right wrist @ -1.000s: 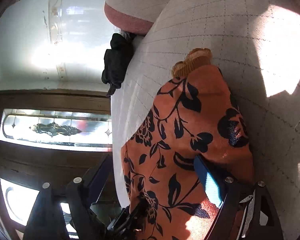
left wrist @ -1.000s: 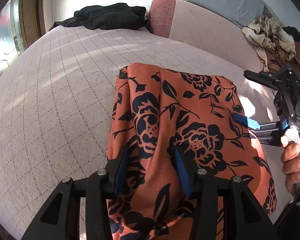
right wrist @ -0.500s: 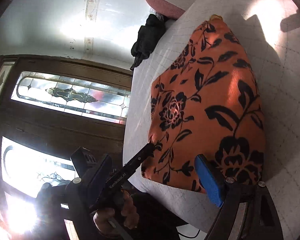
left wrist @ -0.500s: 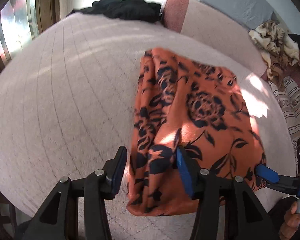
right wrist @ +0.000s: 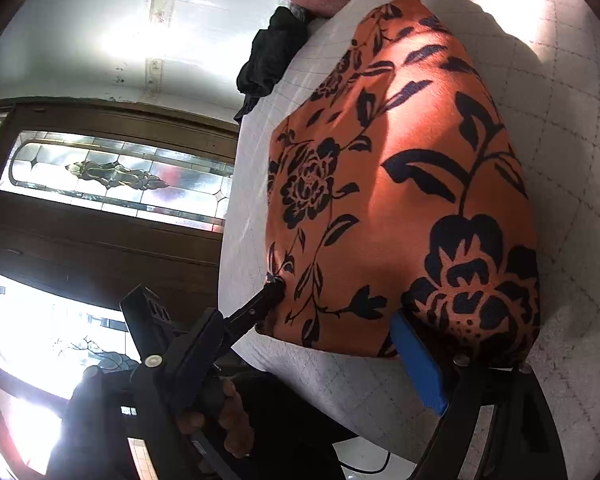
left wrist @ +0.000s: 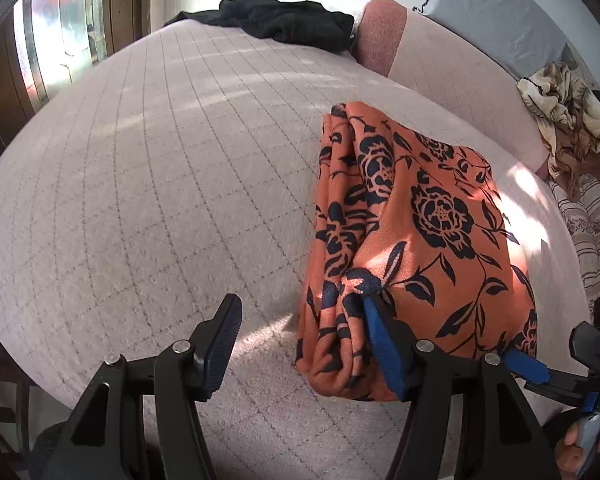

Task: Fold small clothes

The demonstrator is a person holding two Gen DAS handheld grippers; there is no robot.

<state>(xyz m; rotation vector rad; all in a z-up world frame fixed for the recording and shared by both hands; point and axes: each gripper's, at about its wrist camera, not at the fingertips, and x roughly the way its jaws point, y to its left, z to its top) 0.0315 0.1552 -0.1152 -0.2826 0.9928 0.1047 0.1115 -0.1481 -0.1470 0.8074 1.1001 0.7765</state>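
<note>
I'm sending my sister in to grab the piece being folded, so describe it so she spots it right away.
On the big pale quilted cushion, look near the front edge, between the two handheld grippers. The folded orange cloth lies there in a thick stack. Its navy flower print sets it apart from the black garment at the far edge and the beige crumpled cloth off right.

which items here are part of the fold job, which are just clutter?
In the job:
orange floral garment, folded on the quilted surface
left hand-held gripper
right hand-held gripper

Lying about:
black clothing
patterned cloth heap
grey cushion
</note>
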